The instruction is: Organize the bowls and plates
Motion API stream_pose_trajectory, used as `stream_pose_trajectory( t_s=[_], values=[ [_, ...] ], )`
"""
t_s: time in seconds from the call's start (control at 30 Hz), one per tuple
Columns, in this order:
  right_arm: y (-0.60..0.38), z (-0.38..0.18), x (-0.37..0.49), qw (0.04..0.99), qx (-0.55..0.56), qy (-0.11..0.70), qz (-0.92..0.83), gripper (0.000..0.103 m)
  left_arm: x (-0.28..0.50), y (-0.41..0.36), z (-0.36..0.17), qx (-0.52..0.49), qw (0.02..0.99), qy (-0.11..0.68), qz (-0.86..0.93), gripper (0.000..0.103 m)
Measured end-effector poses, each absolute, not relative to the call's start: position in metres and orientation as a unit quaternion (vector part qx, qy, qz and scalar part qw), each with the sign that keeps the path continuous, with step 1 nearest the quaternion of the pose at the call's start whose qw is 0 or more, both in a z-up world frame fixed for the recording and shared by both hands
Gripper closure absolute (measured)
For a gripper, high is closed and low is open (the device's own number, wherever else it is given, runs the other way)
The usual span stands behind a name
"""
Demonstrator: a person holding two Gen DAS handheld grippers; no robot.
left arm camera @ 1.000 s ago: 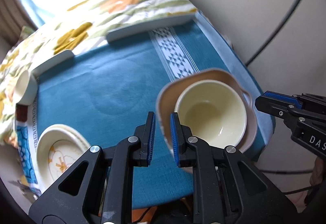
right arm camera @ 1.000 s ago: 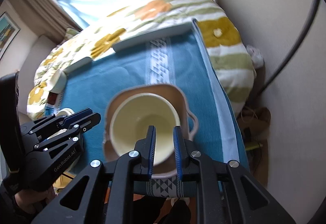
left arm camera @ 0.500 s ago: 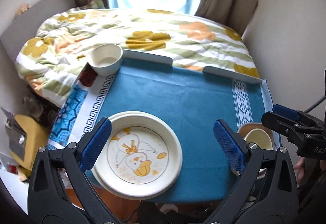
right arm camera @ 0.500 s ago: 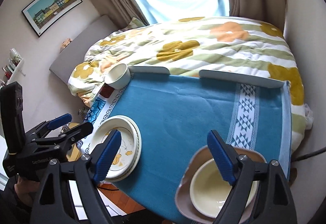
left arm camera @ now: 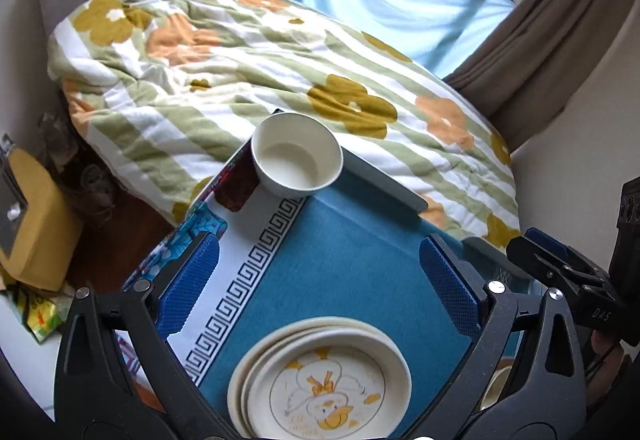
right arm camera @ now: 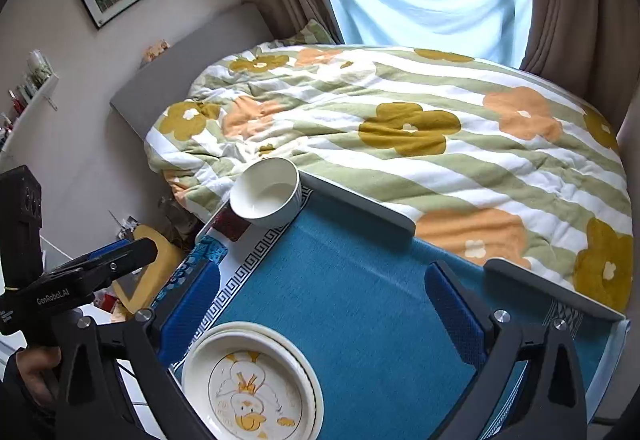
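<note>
Both my grippers are wide apart w/ nothing between the pads; the right gripper [right arm camera: 322, 306] has just been opening. The white bowl [left arm camera: 297, 154] sits at the far-left corner of the blue mat [left arm camera: 344, 260], dead ahead of my left gripper [left arm camera: 318, 286], so I judge the left is nearer. The duck plate stack [left arm camera: 320, 380] lies just below its pads.

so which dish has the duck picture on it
The top plate of the near stack, between the open left gripper fingers; the white bowl at the far corner is plain.
</note>
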State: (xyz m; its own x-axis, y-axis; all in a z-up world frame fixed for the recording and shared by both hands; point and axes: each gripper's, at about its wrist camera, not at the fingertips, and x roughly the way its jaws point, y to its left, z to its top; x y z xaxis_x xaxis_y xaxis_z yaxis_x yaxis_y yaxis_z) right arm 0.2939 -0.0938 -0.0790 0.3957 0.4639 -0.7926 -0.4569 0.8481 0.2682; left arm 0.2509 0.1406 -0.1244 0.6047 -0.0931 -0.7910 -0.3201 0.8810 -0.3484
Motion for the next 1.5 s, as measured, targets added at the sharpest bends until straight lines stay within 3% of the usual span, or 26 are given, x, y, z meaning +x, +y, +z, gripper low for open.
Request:
stream_pose_trajectory(
  t_s=[0.13, 0.27, 0.3, 0.37, 0.43, 0.7, 0.8, 0.9, 1.17, 1.5],
  values=[
    [-0.066, -0.107, 0.342, 0.825, 0.029, 0.499, 0.263, 0.001, 0.296, 0.176, -0.167, -0.287, 0.841, 0.454, 0.062, 0.005],
    [-0.032, -0.152, 0.379, 0.792, 0.04, 0.544, 0.272, 0.001, 0.331, 0.193, -0.212, -0.313, 0.817, 0.481, 0.052, 0.027],
    [-0.025, -0.163, 0.385, 0.785, 0.044, 0.553, 0.276, 0.003, 0.336, 0.195, -0.222, -0.315, 0.813, 0.487, 0.051, 0.028],
    [-0.01, -0.181, 0.393, 0.773, 0.048, 0.566, 0.283, 0.015, 0.346, 0.2, -0.237, -0.321, 0.806, 0.494, 0.051, 0.04],
    [0.002, -0.197, 0.401, 0.759, 0.056, 0.579, 0.294, 0.035, 0.354, 0.207, -0.248, -0.328, 0.801, 0.498, 0.051, 0.046],
    [0.031, -0.226, 0.415, 0.744, 0.065, 0.593, 0.301, 0.067, 0.373, 0.218, -0.271, -0.329, 0.793, 0.51, 0.056, 0.07],
    [0.034, -0.23, 0.418, 0.744, 0.063, 0.595, 0.299, 0.07, 0.374, 0.219, -0.272, -0.323, 0.794, 0.511, 0.058, 0.079],
    [0.039, -0.233, 0.418, 0.739, 0.069, 0.595, 0.308, 0.083, 0.375, 0.218, -0.272, -0.319, 0.797, 0.509, 0.058, 0.079],
    [0.042, -0.223, 0.41, 0.757, 0.053, 0.576, 0.305, 0.084, 0.368, 0.209, -0.256, -0.285, 0.816, 0.5, 0.06, 0.079],
    [0.016, -0.17, 0.375, 0.783, 0.066, 0.532, 0.315, 0.084, 0.331, 0.179, -0.194, -0.251, 0.849, 0.463, 0.051, 0.079]
  ],
)
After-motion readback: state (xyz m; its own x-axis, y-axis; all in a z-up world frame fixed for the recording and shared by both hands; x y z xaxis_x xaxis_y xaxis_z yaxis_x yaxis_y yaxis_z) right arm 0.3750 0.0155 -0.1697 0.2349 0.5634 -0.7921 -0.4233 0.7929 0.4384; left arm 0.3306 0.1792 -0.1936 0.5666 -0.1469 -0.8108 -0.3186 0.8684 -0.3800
